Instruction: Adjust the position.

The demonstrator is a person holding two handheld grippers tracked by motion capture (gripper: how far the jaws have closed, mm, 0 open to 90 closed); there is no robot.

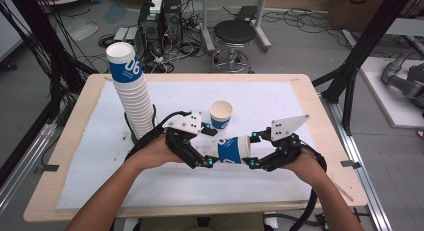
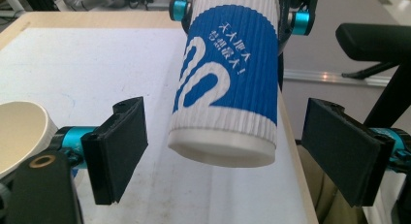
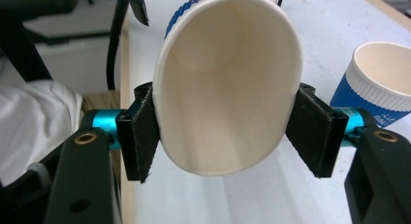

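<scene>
Cup (image 1: 234, 149) held sideways above the tabletop (image 1: 280, 93).
Right gripper (image 3: 225, 132) clenched its rim, squashing it oval; left gripper (image 2: 242, 153) stood released around its base, apparently having just freed it from the stack (image 1: 134, 93).

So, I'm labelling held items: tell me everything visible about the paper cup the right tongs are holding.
The cup is ribbed paper, blue with white swirls and white lettering, with white bands at the rim and base and a plain white inside. It lies on its side above the white table cover. The right tongs clamp its mouth, squeezing it oval. Its base points toward the left tongs, whose open jaws flank it without touching.
</scene>
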